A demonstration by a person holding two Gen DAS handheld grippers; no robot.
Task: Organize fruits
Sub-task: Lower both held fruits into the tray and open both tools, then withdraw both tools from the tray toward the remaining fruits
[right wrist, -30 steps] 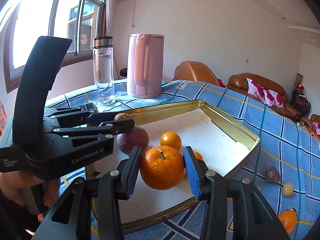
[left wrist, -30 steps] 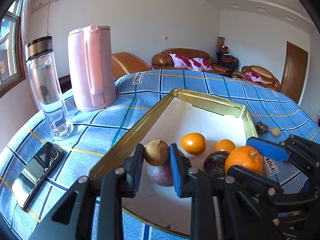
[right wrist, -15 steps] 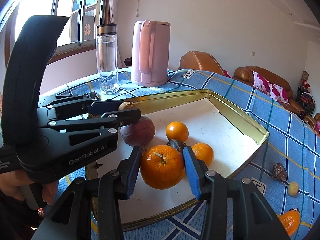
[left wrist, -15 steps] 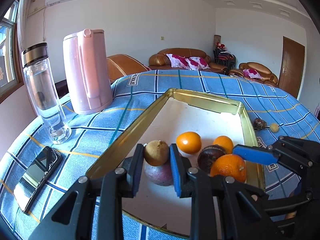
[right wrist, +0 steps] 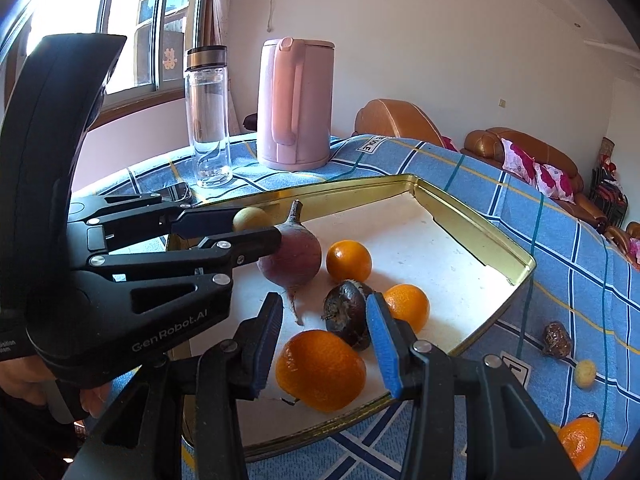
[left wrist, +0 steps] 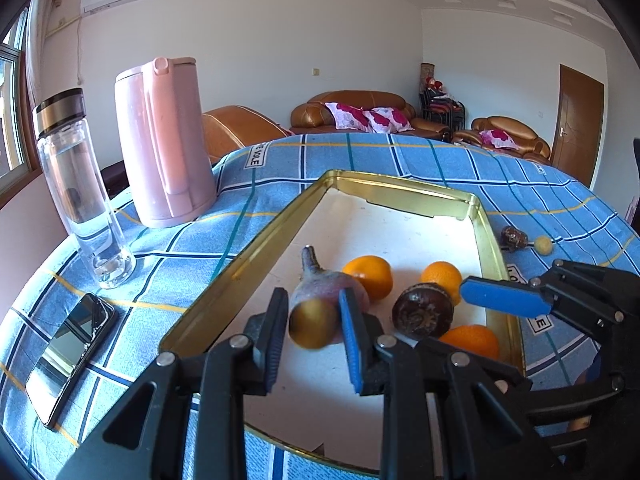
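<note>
- The gold tray [right wrist: 516, 268] fills the middle; most fruit already lies inside it.
- Your right gripper [right wrist: 324, 344] stands spread around the big orange [right wrist: 320, 368], which rests on the tray floor at 6 o'clock: release looks done, so back out.
- Your left gripper [left wrist: 314, 326] pinches a small yellow-brown fruit [left wrist: 314, 328] above the tray's 9 o'clock edge, near the purple root [right wrist: 294, 256]; lower it next.
</note>
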